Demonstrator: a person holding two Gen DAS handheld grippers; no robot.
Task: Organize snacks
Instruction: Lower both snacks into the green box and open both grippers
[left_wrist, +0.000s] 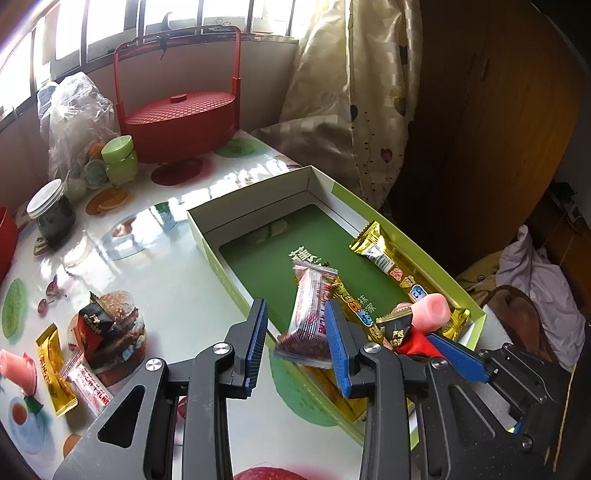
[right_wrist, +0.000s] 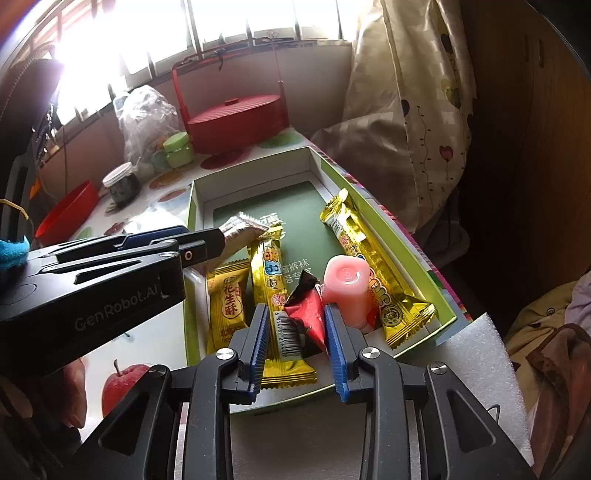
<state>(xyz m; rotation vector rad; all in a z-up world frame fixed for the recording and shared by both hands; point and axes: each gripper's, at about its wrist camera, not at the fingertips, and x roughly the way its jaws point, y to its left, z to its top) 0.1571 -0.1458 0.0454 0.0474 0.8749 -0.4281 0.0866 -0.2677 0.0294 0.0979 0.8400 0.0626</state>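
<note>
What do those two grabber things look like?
Both are black, angular tools with cut-out holes and shiny silver screws. The left gripper and the right gripper each have two jaws lined with ribbed blue pads. Seen from the side, the left one carries grey "GenRobot.AI" lettering. Something fuzzy and blue shows behind it.

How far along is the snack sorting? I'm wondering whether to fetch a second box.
Done: two gold bars, a peanut packet and a pink jelly cup lie in the box. In hand: a pink-white packet sits between the left tongs over the box; a red packet sits between the right tongs' parted jaws. Left: four snacks wait on the table.
</note>
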